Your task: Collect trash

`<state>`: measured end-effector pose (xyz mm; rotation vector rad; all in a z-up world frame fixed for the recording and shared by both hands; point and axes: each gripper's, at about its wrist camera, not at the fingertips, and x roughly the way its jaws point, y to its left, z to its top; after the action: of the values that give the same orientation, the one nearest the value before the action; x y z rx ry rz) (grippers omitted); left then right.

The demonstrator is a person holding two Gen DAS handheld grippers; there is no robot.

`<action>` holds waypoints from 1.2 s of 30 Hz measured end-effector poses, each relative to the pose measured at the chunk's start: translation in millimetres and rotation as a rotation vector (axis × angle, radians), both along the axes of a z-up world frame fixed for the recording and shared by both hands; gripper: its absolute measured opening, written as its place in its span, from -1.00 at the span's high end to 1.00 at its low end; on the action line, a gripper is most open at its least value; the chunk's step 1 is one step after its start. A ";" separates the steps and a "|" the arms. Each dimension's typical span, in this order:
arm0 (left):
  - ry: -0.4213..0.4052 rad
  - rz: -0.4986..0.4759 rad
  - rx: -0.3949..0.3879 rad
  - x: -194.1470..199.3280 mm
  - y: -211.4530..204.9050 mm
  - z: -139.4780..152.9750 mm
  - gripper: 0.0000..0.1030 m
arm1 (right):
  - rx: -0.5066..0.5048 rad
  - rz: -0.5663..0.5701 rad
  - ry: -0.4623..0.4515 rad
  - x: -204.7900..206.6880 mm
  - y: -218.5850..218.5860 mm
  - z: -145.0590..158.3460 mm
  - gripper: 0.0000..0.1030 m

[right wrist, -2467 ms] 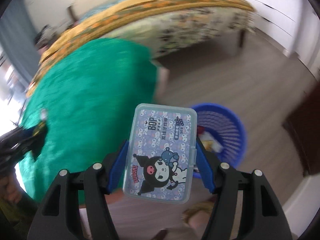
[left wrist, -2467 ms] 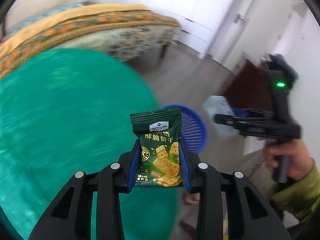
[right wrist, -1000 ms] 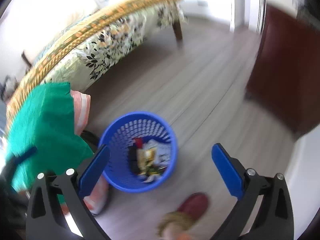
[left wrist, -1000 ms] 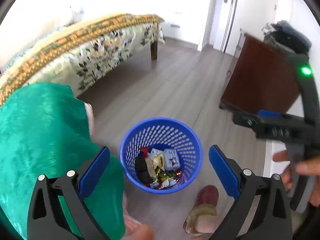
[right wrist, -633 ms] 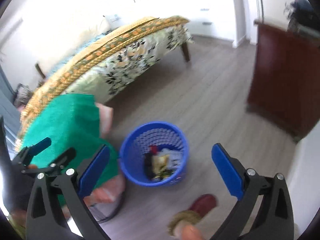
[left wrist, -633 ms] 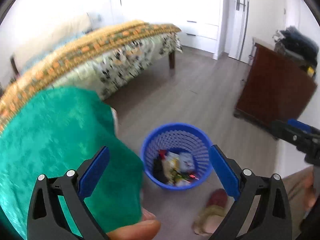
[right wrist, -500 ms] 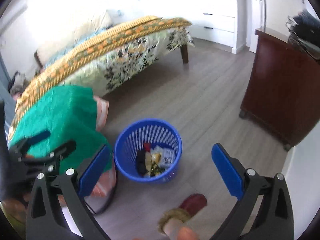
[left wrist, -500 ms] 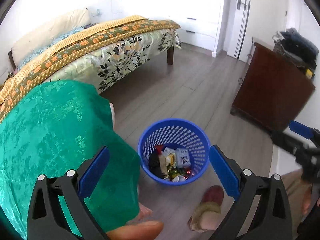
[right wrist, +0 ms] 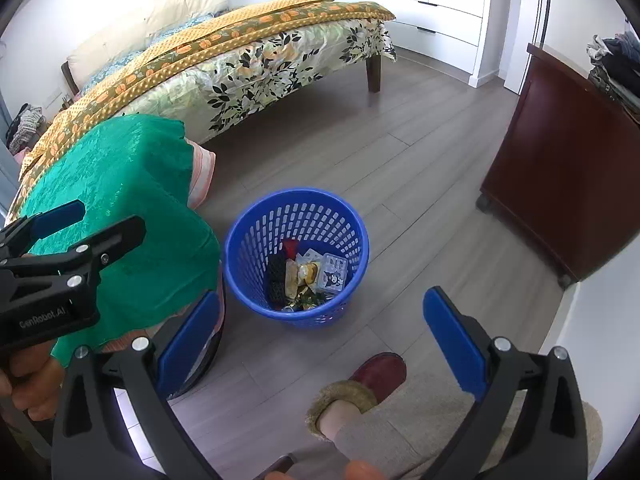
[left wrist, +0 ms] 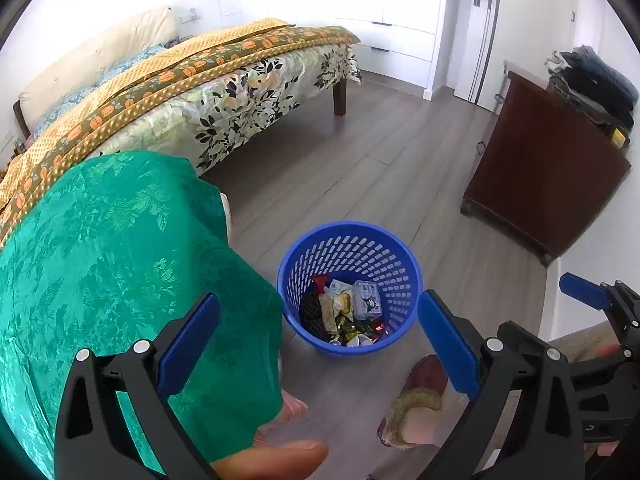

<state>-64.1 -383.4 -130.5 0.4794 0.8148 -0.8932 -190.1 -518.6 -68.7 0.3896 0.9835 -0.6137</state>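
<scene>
A blue plastic trash basket (left wrist: 404,268) stands on the wood floor; it also shows in the right wrist view (right wrist: 240,236). Inside lie several wrappers and the clear cartoon-print box (left wrist: 367,300), also seen in the right wrist view (right wrist: 333,273). My left gripper (left wrist: 318,340) is open and empty, held high above the basket's near side. My right gripper (right wrist: 320,332) is open and empty, also above and in front of the basket. The left gripper's body shows at the left of the right wrist view (right wrist: 60,264).
A table under a green cloth (left wrist: 100,248) stands left of the basket. A bed (left wrist: 208,80) with a floral sheet is behind. A dark wooden cabinet (left wrist: 552,176) stands at right. The person's slippered foot (right wrist: 360,388) is near the basket.
Both grippers opened and dropped the cracker packet and the cartoon box into the basket. Since then both have risen and pulled back, so the basket looks smaller.
</scene>
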 end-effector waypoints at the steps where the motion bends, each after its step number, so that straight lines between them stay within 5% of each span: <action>1: 0.001 -0.001 0.001 -0.1 -0.3 -0.5 -0.90 | 0.000 0.001 -0.001 -0.1 0.1 0.2 -0.91; 36: 0.025 0.021 0.023 13.8 1.0 -9.4 -0.90 | -0.007 0.015 0.008 6.1 6.4 6.9 -0.91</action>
<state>-50.3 -382.3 -139.9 0.4801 0.8526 -0.8724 -184.0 -512.2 -61.8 0.3733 0.9911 -0.6054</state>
